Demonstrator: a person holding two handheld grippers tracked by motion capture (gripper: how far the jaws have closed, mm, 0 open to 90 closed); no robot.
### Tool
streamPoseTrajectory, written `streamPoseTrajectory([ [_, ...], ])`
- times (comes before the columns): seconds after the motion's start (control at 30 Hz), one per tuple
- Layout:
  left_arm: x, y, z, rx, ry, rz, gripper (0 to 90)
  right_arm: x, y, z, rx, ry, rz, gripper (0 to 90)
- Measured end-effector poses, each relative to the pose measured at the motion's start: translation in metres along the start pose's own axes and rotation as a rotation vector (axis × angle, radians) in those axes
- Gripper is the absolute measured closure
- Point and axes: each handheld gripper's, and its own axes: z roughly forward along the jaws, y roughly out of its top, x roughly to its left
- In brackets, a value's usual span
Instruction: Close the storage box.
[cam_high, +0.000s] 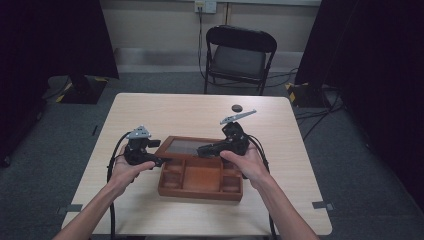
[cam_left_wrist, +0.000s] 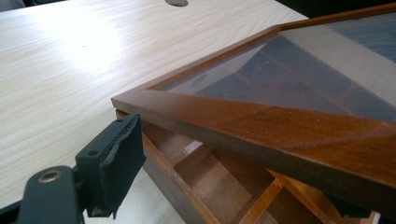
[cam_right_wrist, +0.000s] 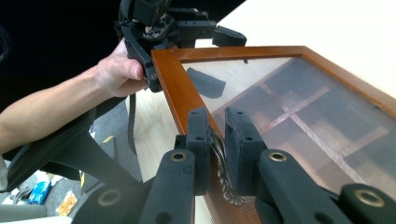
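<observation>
Glass lid (cam_right_wrist: 299, 107) half-raised, right claw (cam_right_wrist: 217, 154) pinching handle, latch obscured

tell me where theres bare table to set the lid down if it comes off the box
Widest bare patch: the far half of the table, behind the box, bordered at the right by a small dark disc. Narrower strips run along the box's left and right. The near middle is crowded: both hands, the left gripper, the right gripper and the raised lid.

Box (cam_high: 200, 182) at table (cam_high: 150, 110) front-centre; lid (cam_high: 185, 146) raised over its far half; chair (cam_high: 239, 57) behind table.
</observation>
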Motion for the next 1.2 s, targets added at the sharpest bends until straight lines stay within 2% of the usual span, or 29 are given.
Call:
streamPoseTrajectory([
  [0.1, 0.000, -0.001, 0.000, 0.007, -0.004, -0.002, 15.8, 0.004, 0.000, 0.001, 0.014, -0.022, -0.017, 80.8],
  [0.3, 0.000, -0.002, 0.000, 0.011, -0.017, -0.004, 15.4, 0.002, -0.002, 0.001, 0.014, -0.014, -0.034, 81.1],
  [0.37, 0.002, -0.004, 0.001, 0.019, -0.037, 0.003, 14.8, 0.003, -0.002, 0.001, 0.022, -0.016, -0.042, 81.1],
  [0.47, 0.004, -0.006, 0.002, 0.035, -0.040, 0.013, 12.9, 0.004, -0.002, 0.002, 0.032, -0.021, -0.041, 81.1],
  [0.53, 0.005, -0.008, 0.002, 0.044, -0.016, 0.009, 18.6, 0.005, -0.002, 0.001, 0.027, -0.027, -0.042, 81.0],
  [0.63, 0.010, -0.010, 0.003, 0.052, -0.010, -0.010, 16.8, 0.004, -0.002, -0.001, 0.020, -0.029, -0.041, 80.9],
  [0.77, 0.022, -0.014, -0.001, 0.058, 0.025, -0.044, 16.8, 0.002, -0.004, -0.005, 0.018, -0.028, -0.044, 80.5],
  [0.83, 0.023, -0.015, -0.002, 0.050, 0.029, -0.053, 16.9, 0.003, -0.004, -0.005, 0.020, -0.030, -0.041, 80.6],
  [1.0, 0.033, -0.014, -0.010, 0.036, 0.071, -0.075, 17.3, 0.006, -0.009, -0.003, 0.020, -0.047, -0.051, 80.4],
  [1.17, 0.038, -0.014, -0.016, 0.017, 0.088, -0.096, 17.6, 0.005, -0.015, 0.000, 0.033, -0.034, -0.053, 80.5],
  [1.2, 0.039, -0.014, -0.018, 0.002, 0.087, -0.111, 17.6, 0.006, -0.016, 0.000, 0.036, -0.037, -0.054, 80.5],
])
